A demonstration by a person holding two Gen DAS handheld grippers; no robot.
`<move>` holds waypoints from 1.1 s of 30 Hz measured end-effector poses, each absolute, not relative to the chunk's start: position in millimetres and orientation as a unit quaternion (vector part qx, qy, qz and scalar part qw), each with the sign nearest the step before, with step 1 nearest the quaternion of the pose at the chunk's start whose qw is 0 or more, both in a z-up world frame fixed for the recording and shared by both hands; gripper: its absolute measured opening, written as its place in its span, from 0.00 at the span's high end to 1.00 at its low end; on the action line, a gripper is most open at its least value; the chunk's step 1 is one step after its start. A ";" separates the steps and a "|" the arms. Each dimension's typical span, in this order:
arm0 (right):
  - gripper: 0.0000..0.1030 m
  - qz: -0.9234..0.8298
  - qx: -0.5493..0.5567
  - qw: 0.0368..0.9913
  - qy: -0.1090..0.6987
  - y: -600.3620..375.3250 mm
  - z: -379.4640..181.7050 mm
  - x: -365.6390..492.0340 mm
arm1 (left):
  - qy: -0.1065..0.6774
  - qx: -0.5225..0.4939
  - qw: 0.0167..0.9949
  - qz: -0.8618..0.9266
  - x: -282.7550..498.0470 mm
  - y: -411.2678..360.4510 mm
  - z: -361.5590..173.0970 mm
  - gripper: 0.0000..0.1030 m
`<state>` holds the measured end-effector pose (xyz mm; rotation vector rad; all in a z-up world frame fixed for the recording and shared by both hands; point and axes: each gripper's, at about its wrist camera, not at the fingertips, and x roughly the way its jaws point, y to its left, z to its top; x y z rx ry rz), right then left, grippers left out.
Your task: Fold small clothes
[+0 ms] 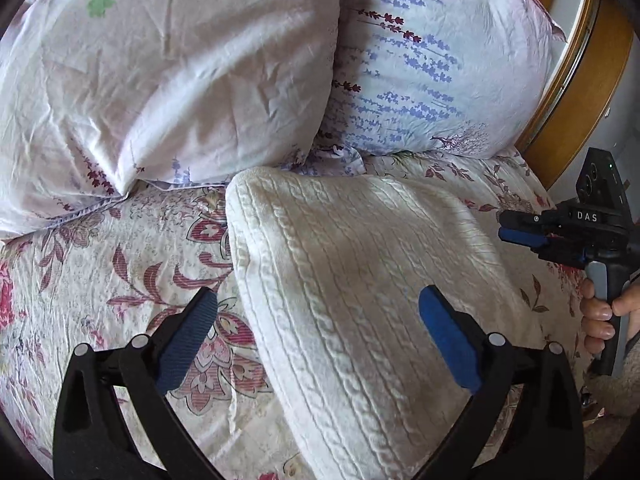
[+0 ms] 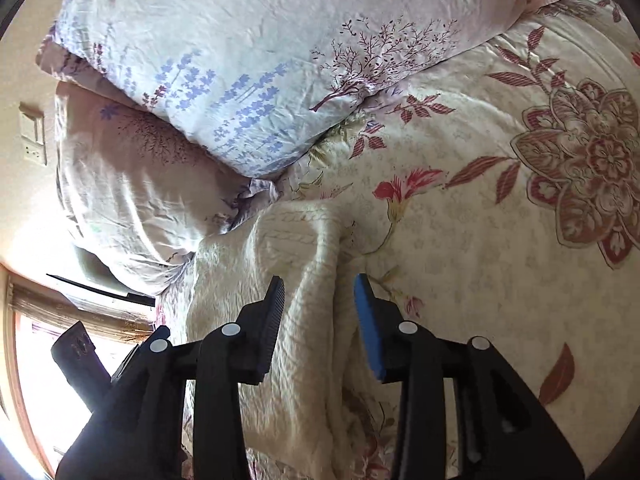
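Cream knit garment (image 1: pixel 360 280) lies folded on the floral bedspread (image 1: pixel 100 280) below two pillows (image 1: pixel 160 60); your left gripper (image 1: pixel 320 336) gapes wide over it, your right gripper (image 2: pixel 320 320) half-open, both empty

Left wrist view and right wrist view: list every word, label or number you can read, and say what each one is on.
"DAS": white letters on the black body of the right gripper, seen in the left wrist view.
A small white mark near that lettering is too small to read.
The wall switch plate in the right wrist view carries no readable text.
Nothing else is lettered.
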<state>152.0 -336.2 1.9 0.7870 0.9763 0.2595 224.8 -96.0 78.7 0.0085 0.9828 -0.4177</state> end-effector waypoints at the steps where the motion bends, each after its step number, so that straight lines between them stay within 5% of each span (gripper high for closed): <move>1: 0.63 0.126 0.368 0.800 0.457 -334.0 0.4 147.9 | 0.470 0.000 0.860 -0.199 221.3 -93.0 77.3 0.02; 7: 0.64 0.138 0.356 0.792 0.476 -298.8 -7.3 148.0 | 0.503 0.019 0.850 -0.155 219.1 -90.6 55.9 0.03; 11: 0.90 0.097 0.295 0.813 0.493 -278.6 -11.9 155.9 | 0.513 0.031 0.844 -0.153 223.4 -93.5 44.5 0.03; 26: 0.92 0.052 0.306 0.810 0.497 -283.8 -11.7 155.7 | 0.528 0.043 0.835 -0.149 231.8 -103.8 32.9 0.02; 30: 0.69 0.084 0.318 0.817 0.473 -297.2 7.9 132.9 | 0.488 0.014 0.854 -0.179 200.8 -80.5 57.1 0.03; 31: 0.55 0.090 0.314 0.824 0.463 -300.9 13.3 123.6 | 0.474 0.012 0.860 -0.188 188.5 -73.6 62.5 0.02; 33: 0.52 0.099 0.303 0.832 0.453 -304.3 18.2 104.4 | 0.452 0.018 0.868 -0.204 163.7 -64.3 68.5 0.02</move>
